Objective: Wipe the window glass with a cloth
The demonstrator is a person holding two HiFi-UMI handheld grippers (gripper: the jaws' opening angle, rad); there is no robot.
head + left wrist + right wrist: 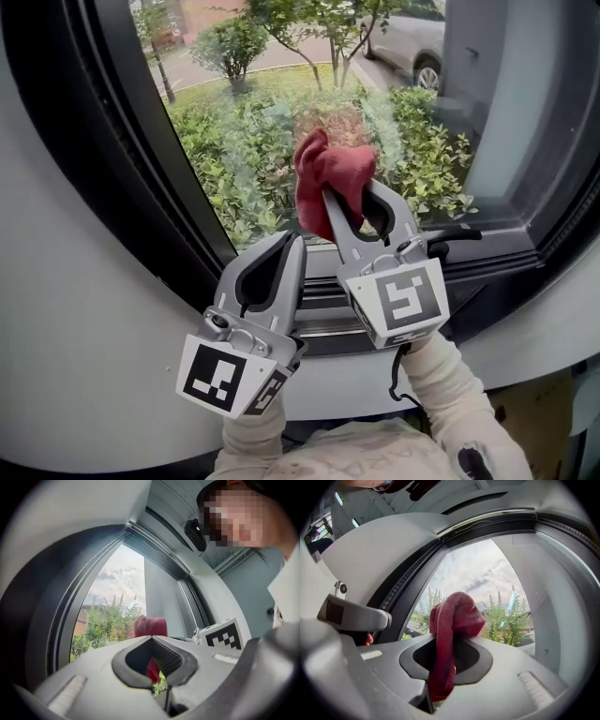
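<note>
While the right tool [355,193] clamps the red cloth [322,169], the left tool [289,242] — empty — is closed.

No readable text, brand or number, as far as the blur allows

Indoors at a ground-level window [267,117] with a dark frame [112,141] set in a white wall [66,328], looking out on green shrubs [234,187], small trees [334,52], a lawn [272,82] and a parked silver car [412,37].
</note>
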